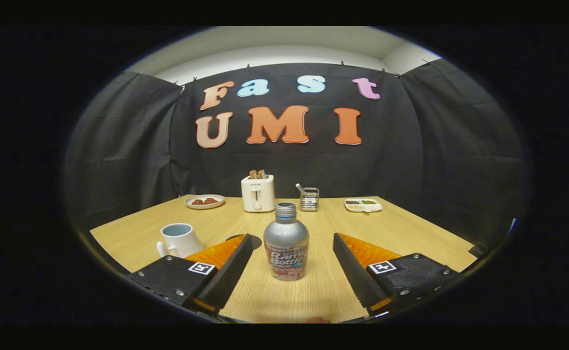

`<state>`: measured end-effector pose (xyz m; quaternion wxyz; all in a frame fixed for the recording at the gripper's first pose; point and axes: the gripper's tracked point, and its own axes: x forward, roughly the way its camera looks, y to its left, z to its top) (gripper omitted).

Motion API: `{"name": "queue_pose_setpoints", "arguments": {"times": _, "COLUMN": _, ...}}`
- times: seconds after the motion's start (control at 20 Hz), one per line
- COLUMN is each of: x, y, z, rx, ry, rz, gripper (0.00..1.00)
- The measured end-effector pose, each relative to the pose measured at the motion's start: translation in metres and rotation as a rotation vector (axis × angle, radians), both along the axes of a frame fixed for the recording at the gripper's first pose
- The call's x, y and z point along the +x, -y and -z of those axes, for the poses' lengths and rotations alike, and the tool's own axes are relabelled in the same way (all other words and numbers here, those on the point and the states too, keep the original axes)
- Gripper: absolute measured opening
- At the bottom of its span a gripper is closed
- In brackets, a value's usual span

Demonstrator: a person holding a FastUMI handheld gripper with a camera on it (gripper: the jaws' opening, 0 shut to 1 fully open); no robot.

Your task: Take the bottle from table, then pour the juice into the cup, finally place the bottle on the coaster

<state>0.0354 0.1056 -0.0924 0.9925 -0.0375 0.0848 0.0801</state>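
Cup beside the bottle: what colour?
White cup, pale blue inside, seen in the gripper view.

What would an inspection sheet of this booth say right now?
Surface: pale wooden table, tidy.
Job's things: silver metal bottle upright, capped, between the tool's fingers, untouched; white ceramic mug beside the dark round coaster, which is partly hidden by a finger.
Clutter: white toaster with toast, white round plate of food, clear glass holder, white divided tray, all at the far edge.
Tool: open, either side of the bottle.
Cables: nothing seen.
Surroundings: black cloth wall.
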Motion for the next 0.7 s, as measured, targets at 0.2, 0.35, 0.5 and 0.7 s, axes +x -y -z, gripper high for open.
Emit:
{"name": "queue_pose_setpoints", "arguments": {"times": 0.2, "x": 0.014, "y": -0.007, "z": 0.023, "rx": -0.007, "ry": -0.047, "rz": 0.000, "gripper": 0.99}}
{"name": "queue_pose_setpoints", "arguments": {"times": 0.35, "x": 0.024, "y": -0.008, "z": 0.040, "rx": 0.000, "ry": -0.090, "rz": 0.013, "gripper": 0.99}}
{"name": "queue_pose_setpoints", "arguments": {"times": 0.5, "x": 0.034, "y": -0.005, "z": 0.055, "rx": 0.008, "ry": -0.127, "rz": 0.033, "gripper": 0.99}}
{"name": "queue_pose_setpoints", "arguments": {"times": 0.7, "x": 0.041, "y": -0.006, "z": 0.071, "rx": 0.011, "ry": -0.175, "rz": 0.036, "gripper": 0.99}}
